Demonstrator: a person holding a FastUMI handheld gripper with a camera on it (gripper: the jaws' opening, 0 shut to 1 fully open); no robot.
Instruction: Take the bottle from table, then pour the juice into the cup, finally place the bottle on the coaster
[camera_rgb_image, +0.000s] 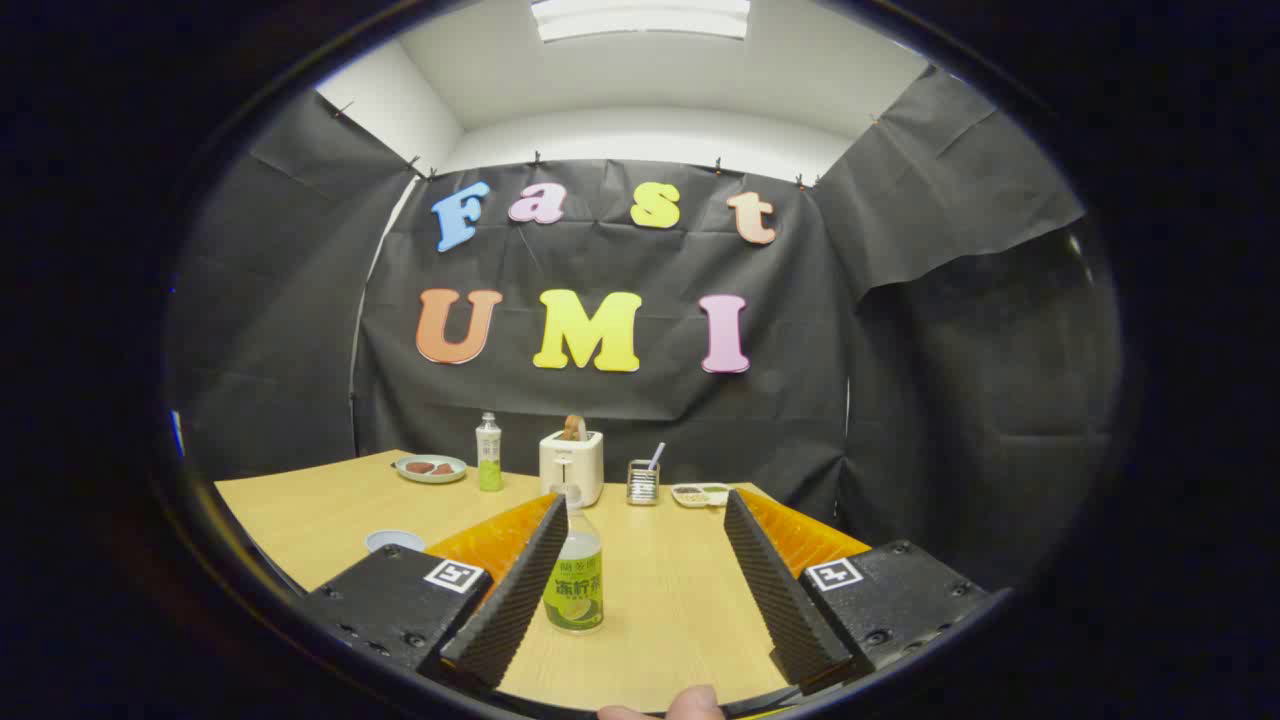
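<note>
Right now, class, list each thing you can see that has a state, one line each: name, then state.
gripper: open, fingers spread, holding nothing
near bottle: upright on the table, beside the left finger, ungrasped
far bottle: upright, capped
toaster: bread sticking up from slot
plate: holds brown pieces
small dish: partly hidden behind gripper

The gripper (645, 510) has two black fingers (515, 590) with ribbed, sawtooth-textured inner pads, backed by orange plates. Each finger sits on a black block fastened with dark screws and bearing a white square marker (456, 575).
</note>
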